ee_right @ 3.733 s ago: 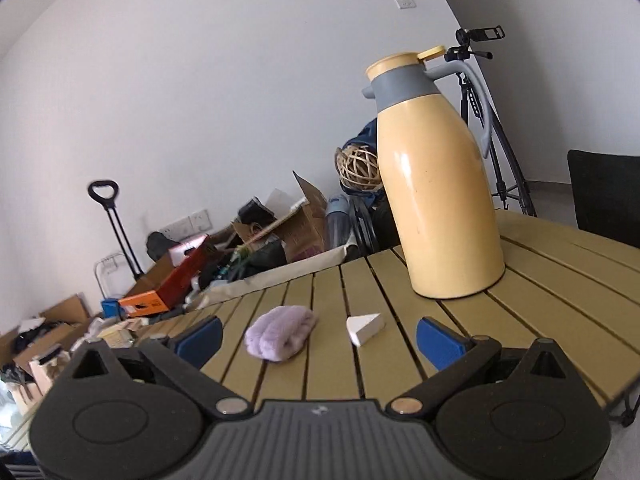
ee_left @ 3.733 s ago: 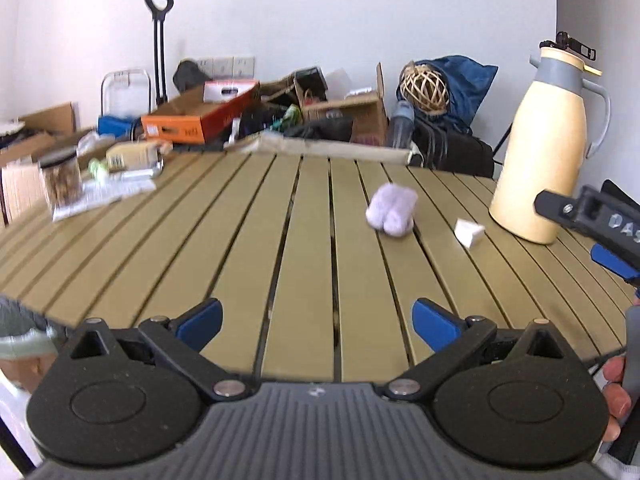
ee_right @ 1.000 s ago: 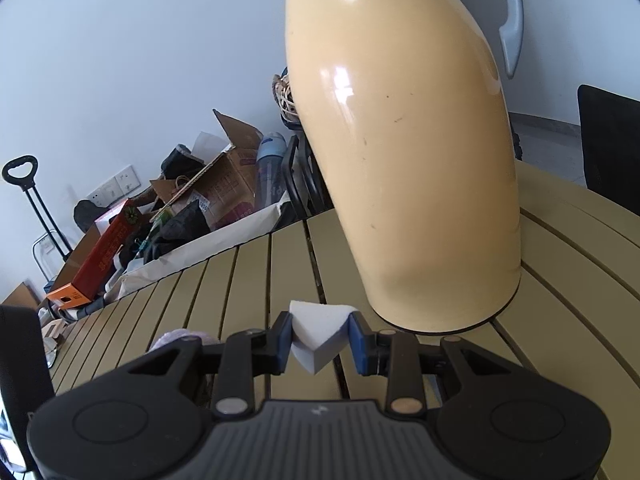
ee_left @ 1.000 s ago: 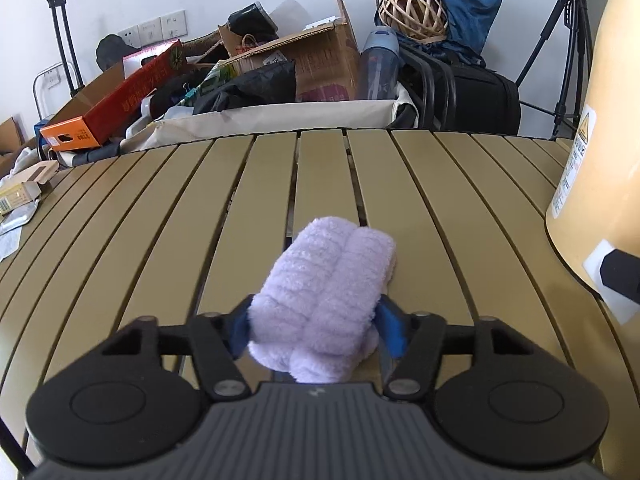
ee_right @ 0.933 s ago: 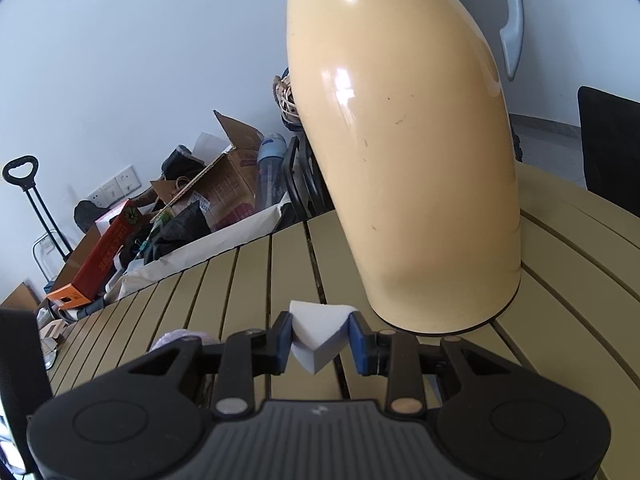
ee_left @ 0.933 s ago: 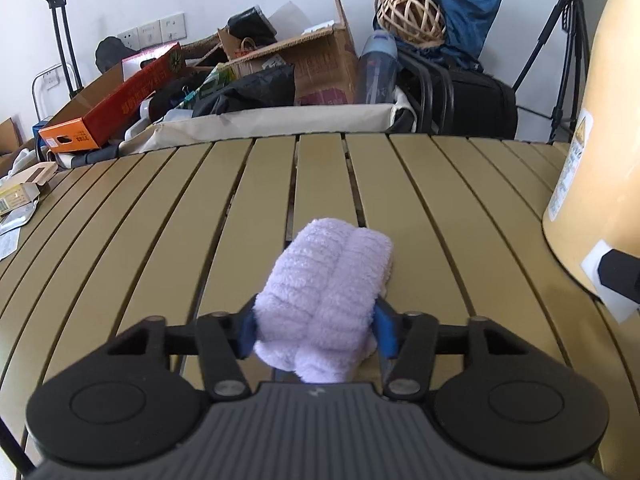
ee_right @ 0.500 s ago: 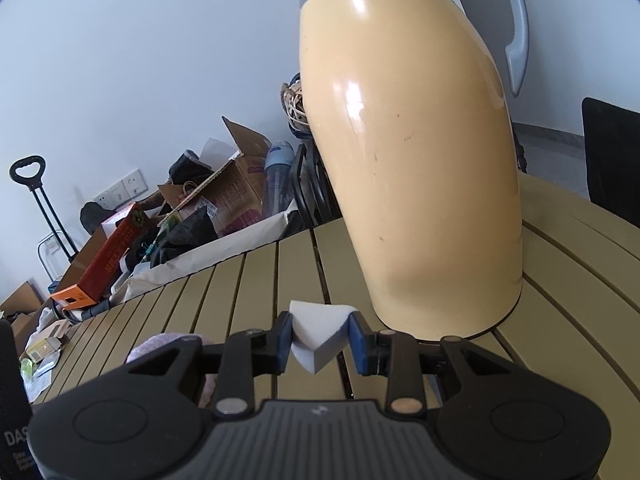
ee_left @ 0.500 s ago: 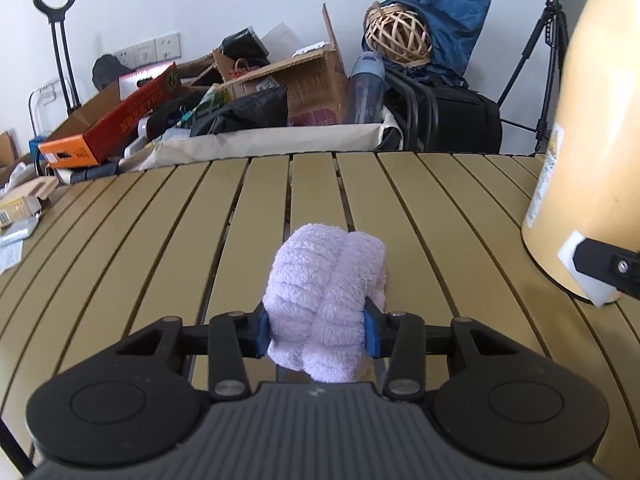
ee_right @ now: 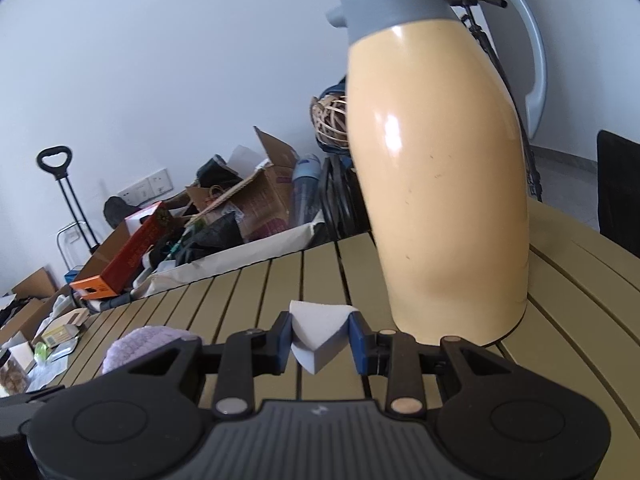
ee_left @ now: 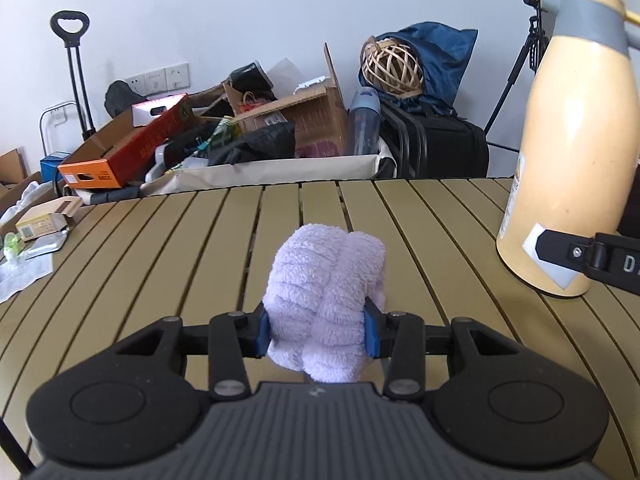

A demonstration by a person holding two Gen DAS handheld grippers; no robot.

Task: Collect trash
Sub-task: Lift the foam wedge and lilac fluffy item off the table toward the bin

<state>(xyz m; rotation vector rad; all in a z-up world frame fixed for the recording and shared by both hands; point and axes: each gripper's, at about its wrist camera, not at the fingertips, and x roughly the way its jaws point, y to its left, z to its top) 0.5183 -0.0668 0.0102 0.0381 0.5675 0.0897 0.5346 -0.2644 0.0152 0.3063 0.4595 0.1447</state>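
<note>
Slatted olive table (ee_left: 168, 248) fills the lower half of both views; everything below is placed relative to the jug.

Cream thermos jug (ee_right: 436, 184) with grey collar and grey handle stands upright on the table, at the right in the left wrist view (ee_left: 576, 152).

Clutter pile behind the table's far edge, left of the jug: open cardboard box (ee_left: 308, 116), orange-red carton (ee_left: 124, 152), wicker ball (ee_left: 392, 66) on a blue bag, blue-capped bottle (ee_left: 364, 124), black trolley handle (ee_left: 70, 24) furthest from the jug by the wall. Black tripod (ee_left: 520, 60) partly behind the jug.

Left gripper (ee_left: 318, 330): jaws have just been closing, now clamped on the lilac fluffy cloth (ee_left: 326, 300), blue pads pressed into both its sides. Cloth sits well left of the jug, raised off the slats as far as I can tell. In the right wrist view its top pokes out (ee_right: 148, 342) behind the gripper body, on the side away from the jug.

Right gripper (ee_right: 320, 338): jaws clamped on the white foam wedge (ee_right: 318, 334), pointed end down, pads on both flanks. Wedge is just in front of the jug's base, towards its left side; contact with the table can't be told. Left wrist view shows the same wedge (ee_left: 550, 254) in front of the jug's lower body, held at the tip of the right gripper's black finger (ee_left: 572, 250).
</note>
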